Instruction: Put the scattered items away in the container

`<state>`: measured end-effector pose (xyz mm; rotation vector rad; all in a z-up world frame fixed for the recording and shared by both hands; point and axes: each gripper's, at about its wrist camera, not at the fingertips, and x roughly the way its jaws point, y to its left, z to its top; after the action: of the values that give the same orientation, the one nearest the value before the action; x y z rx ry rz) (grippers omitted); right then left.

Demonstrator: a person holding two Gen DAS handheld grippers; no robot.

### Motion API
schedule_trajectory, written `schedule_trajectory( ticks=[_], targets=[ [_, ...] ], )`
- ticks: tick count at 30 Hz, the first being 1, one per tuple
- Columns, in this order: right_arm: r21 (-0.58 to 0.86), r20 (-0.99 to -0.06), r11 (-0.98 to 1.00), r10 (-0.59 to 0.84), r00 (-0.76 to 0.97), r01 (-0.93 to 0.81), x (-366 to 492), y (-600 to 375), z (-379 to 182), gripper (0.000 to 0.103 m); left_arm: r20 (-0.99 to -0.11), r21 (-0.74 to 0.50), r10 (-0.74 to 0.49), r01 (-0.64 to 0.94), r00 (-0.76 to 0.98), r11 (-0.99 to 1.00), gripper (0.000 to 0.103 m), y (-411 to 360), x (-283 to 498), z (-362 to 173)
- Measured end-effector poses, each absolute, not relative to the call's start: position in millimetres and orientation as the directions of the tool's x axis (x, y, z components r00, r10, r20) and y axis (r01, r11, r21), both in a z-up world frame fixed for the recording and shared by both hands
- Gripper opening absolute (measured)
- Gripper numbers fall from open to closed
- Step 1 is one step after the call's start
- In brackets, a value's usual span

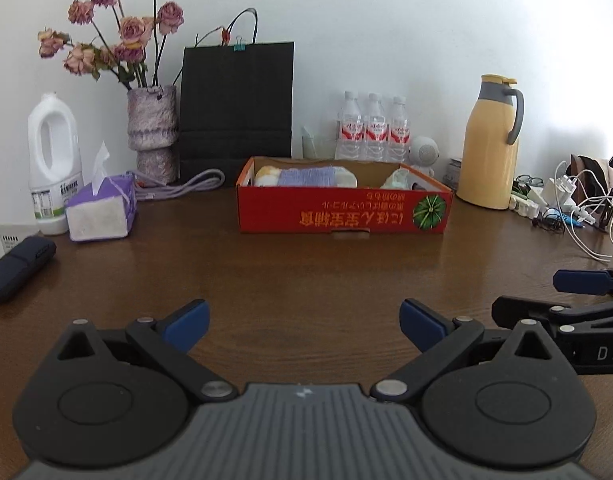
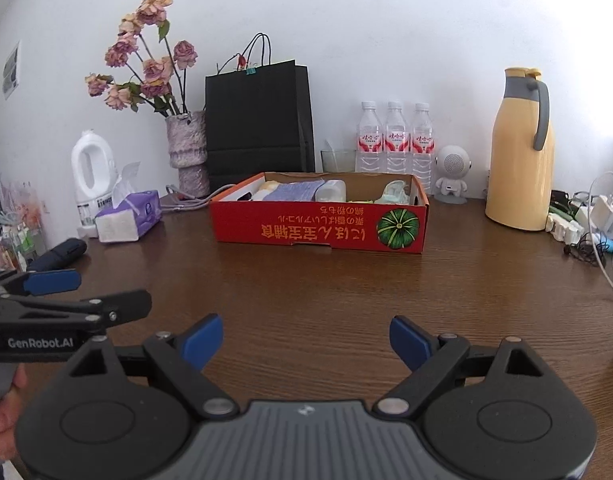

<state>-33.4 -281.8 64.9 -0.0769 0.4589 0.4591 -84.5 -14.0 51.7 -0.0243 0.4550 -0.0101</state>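
1. Fingers of both grippers, left point(image 1: 304, 326) and right point(image 2: 306, 342), are spread wide with nothing between them, low in each frame.
2. Red box point(image 1: 342, 210) sits mid-frame on the bench point(image 1: 306, 272), already holding cloths and small items.
3. Bench before it looks bare; tidying seems nearly done.
4. Tissue pack point(image 1: 102, 210) at left and cables point(image 1: 582, 220) at right border it; nothing blocks access.

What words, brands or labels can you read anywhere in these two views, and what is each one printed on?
"GenRobot.AI": side of the left hand-held gripper, seen in the right wrist view.
"DA", cut off at the frame edge: side of the right hand-held gripper, seen in the left wrist view.
Orange East Asian lettering, upside down: front of the red box; not legible.
Water bottle labels and white jug label: too small to read.
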Motion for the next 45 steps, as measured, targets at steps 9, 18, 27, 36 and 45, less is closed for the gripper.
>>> schedule_trajectory(
  ticks=[9,18,27,36,45],
  targets=[
    [0.076,-0.516,0.905,0.394,0.760,-0.418,-1,-278,50,0.094,-0.482,-0.017,-0.002,-0.007,0.876,1.000,0.103,-22,-60,46],
    [0.096,-0.623,0.930,0.334,0.708,-0.355,69,-259,27,0.094,-0.661,-0.029,0.015,-0.046,0.750,0.999,0.103,-11,18,19],
    [0.007,-0.644,0.934,0.278,0.713,-0.358,80,-245,17,0.100,-0.652,0.017,0.049,-0.050,0.756,0.999,0.103,-16,20,10],
    [0.013,-0.648,0.940,0.268,0.714,-0.341,84,-247,16,0.103,-0.648,0.020,0.056,-0.056,0.760,0.998,0.103,-15,20,9],
    [0.013,-0.648,0.940,0.268,0.713,-0.342,83,-247,16,0.103,-0.648,0.018,0.054,-0.055,0.759,0.998,0.103,-15,21,10]
  ],
)
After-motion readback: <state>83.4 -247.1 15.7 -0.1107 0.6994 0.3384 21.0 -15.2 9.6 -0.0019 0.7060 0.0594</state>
